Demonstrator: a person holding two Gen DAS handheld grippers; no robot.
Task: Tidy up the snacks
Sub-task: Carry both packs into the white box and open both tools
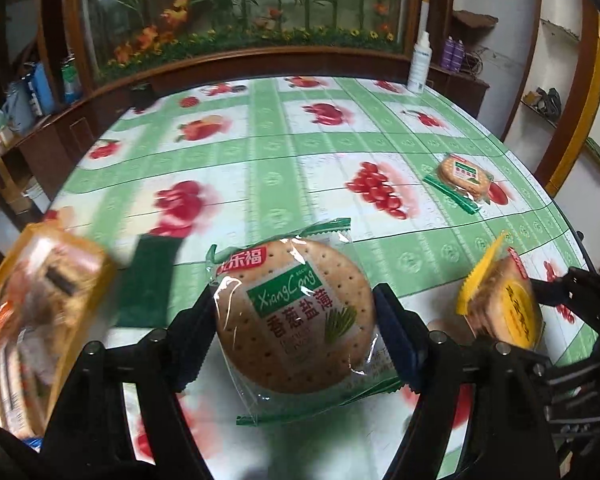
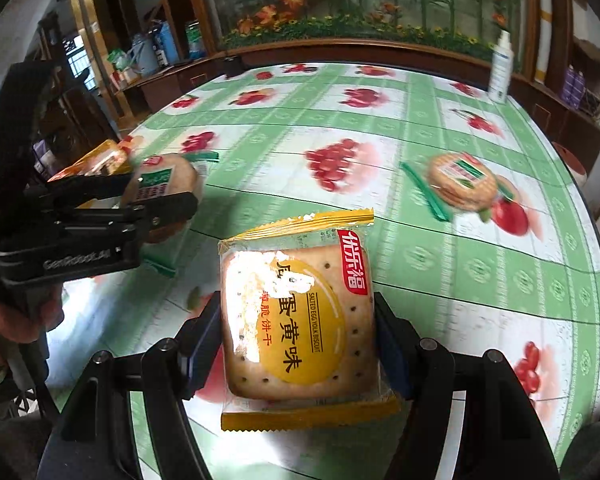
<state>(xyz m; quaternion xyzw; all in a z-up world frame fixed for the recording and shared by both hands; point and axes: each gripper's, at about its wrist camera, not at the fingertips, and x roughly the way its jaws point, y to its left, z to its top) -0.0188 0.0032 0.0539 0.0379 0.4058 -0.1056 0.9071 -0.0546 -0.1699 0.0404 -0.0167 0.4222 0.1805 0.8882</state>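
Above the fruit-print tablecloth (image 1: 260, 152), the left gripper (image 1: 296, 312) clamps a round green biscuit pack (image 1: 296, 316); the right gripper (image 2: 300, 328) clamps a square yellow biscuit pack (image 2: 300, 320).

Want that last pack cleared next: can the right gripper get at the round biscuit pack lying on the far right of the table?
Probably not yet: the path over the tablecloth to the round biscuit pack looks free, but the right gripper is clamped on the yellow biscuit pack.

Table (image 1: 260, 168) under green fruit-print cloth. Behind it, dark wooden cabinet (image 1: 228, 64) with floral glass panel (image 1: 240, 0); white wall (image 1: 500, 20) at right.
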